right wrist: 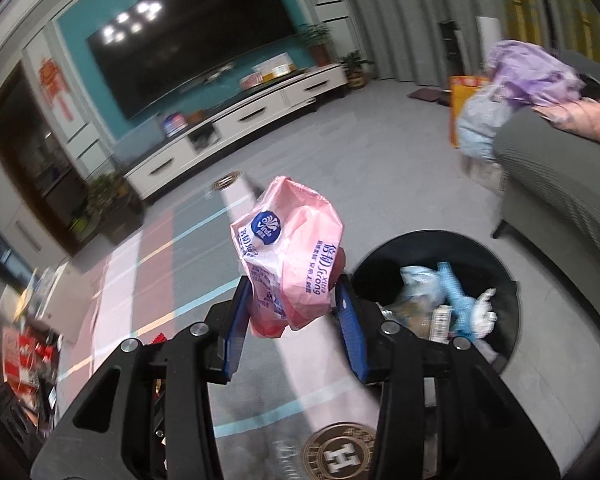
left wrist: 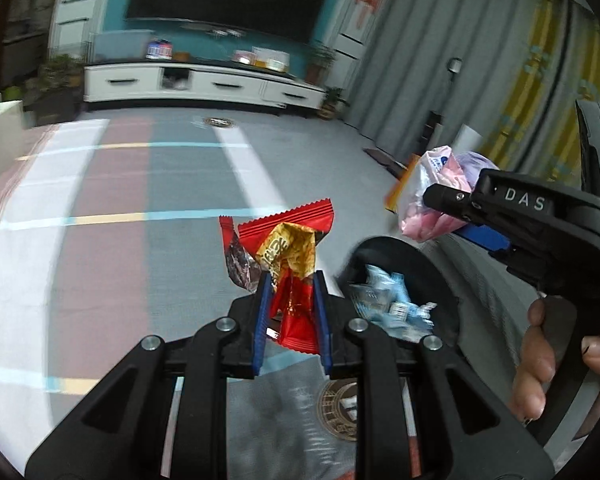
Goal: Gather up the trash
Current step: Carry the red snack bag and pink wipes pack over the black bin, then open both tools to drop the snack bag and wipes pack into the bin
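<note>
My left gripper (left wrist: 292, 280) is shut on red and gold snack wrappers (left wrist: 288, 248), held above the floor just left of the black trash bin (left wrist: 384, 248). My right gripper (right wrist: 296, 292) is shut on a pink Vinda tissue pack wrapper (right wrist: 288, 256), held up left of the bin (right wrist: 384, 256). The bin holds blue and white wrappers (right wrist: 448, 296). In the left wrist view the right gripper (left wrist: 440, 200) with the pink wrapper (left wrist: 432, 192) shows at the right, above the bin.
A grey sofa (right wrist: 560, 184) stands right of the bin with purple and pink cloth (right wrist: 532, 76) on it. A TV cabinet (left wrist: 204, 84) runs along the far wall. The striped rug (left wrist: 100, 220) covers the floor. Red clutter (right wrist: 24, 352) lies at the left.
</note>
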`<control>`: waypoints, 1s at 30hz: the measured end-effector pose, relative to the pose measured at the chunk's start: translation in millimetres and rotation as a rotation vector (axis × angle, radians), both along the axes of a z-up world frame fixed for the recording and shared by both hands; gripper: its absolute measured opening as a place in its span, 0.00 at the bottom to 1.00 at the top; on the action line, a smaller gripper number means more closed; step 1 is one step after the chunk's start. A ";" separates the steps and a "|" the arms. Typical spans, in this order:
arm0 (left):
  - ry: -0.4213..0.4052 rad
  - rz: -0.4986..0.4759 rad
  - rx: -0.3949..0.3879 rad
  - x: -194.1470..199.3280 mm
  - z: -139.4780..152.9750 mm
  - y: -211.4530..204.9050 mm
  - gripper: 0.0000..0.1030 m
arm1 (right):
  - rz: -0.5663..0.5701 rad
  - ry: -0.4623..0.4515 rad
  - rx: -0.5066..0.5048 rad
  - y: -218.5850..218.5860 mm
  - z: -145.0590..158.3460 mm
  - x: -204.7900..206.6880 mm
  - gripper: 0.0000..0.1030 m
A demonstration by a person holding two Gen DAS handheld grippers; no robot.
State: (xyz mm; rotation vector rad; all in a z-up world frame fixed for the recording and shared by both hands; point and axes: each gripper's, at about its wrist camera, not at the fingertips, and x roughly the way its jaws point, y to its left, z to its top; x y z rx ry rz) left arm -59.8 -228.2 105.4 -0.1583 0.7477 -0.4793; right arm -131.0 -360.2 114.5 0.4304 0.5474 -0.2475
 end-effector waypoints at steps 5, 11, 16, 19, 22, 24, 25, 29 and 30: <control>-0.001 -0.116 -0.007 14.0 -3.3 -39.4 0.21 | -0.120 0.026 0.028 -39.0 -9.9 -15.5 0.42; 0.080 -0.260 -0.042 37.2 -20.0 -86.3 0.21 | -0.229 0.069 0.080 -79.2 -28.9 -27.6 0.42; 0.160 -0.350 -0.038 57.2 -41.5 -118.9 0.22 | -0.286 0.130 0.114 -101.0 -48.2 -27.7 0.42; 0.217 -0.383 -0.045 68.2 -54.1 -131.4 0.23 | -0.306 0.172 0.143 -109.9 -59.8 -25.6 0.42; 0.242 -0.392 -0.023 71.6 -64.1 -143.0 0.24 | -0.321 0.204 0.160 -114.7 -69.3 -22.2 0.42; 0.248 -0.398 -0.018 73.2 -67.9 -148.7 0.25 | -0.324 0.218 0.170 -114.0 -71.0 -18.8 0.42; 0.251 -0.402 -0.018 72.6 -68.8 -151.7 0.25 | -0.322 0.221 0.173 -113.8 -71.9 -17.5 0.42; 0.276 -0.430 -0.008 72.3 -75.0 -161.7 0.29 | -0.319 0.236 0.167 -109.6 -73.4 -11.1 0.45; 0.283 -0.430 -0.002 73.3 -78.0 -164.0 0.30 | -0.322 0.237 0.167 -108.6 -73.3 -10.1 0.49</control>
